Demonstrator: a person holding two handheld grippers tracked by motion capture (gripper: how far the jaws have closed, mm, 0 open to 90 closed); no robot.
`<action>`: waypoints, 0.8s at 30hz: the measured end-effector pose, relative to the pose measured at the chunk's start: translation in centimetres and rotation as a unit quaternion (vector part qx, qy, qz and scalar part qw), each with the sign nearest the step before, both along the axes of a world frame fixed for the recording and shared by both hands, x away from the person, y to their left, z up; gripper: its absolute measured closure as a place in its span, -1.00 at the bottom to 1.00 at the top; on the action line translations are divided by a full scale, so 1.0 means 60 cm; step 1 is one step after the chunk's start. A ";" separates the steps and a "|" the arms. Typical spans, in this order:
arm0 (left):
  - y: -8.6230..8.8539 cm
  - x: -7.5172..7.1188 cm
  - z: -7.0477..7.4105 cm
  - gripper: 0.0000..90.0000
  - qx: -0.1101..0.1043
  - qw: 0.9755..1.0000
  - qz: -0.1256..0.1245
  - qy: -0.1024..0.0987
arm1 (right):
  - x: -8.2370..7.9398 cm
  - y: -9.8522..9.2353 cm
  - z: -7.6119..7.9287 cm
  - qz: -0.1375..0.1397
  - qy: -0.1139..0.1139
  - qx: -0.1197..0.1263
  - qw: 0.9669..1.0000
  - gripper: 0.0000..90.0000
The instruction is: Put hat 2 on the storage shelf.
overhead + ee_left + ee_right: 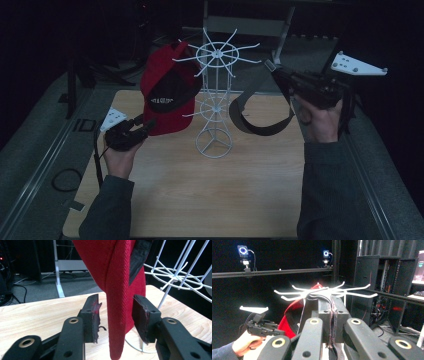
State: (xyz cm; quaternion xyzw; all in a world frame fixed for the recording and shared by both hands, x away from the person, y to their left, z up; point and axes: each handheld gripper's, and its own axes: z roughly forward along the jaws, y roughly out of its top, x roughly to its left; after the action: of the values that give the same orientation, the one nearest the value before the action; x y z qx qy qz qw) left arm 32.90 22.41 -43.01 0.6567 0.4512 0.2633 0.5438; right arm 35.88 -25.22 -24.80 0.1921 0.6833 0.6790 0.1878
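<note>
Red cloth cap (pixel 117 290) hangs on the white wire rack (pixel 215 95), brim between the open left hand-held gripper (pixel 116 315).
The right hand-held gripper (pixel 333 315), clamped on a grey visor (pixel 255 117), should hook it over a free arm.

Two caps, one red (pixel 167 90) and one grey (pixel 257 112), one white wire rack (pixel 215 95).

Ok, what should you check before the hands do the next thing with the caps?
1. Red cap hangs on the white rack: ok.
2. Its brim sits between the left gripper jaws: ok.
3. Left pads pressing on the brim: not ok, a gap shows.
4. Right gripper shut on the grey cap: ok.
5. Bare rack arms free at the top for the grey cap: ok.
6. Rack upright on the table: ok.
</note>
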 end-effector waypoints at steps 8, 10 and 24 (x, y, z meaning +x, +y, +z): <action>0.001 -0.001 0.002 0.41 -0.002 1.000 0.000 -0.002 | 0.011 0.006 0.001 -0.003 0.003 -0.002 1.000 0.95; 0.001 -0.001 0.002 0.43 -0.003 1.000 0.001 -0.002 | 0.013 0.008 0.001 -0.003 0.005 -0.001 1.000 0.95; 0.002 0.002 0.000 0.70 0.004 1.000 0.003 0.001 | 0.024 0.015 0.004 -0.003 0.010 -0.002 1.000 0.95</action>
State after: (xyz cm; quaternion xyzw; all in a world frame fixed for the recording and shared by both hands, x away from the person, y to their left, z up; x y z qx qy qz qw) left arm 33.04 22.55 -43.03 0.6574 0.4528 0.2666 0.5402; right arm 37.31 -24.30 -24.57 0.2008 0.6859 0.6751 0.1831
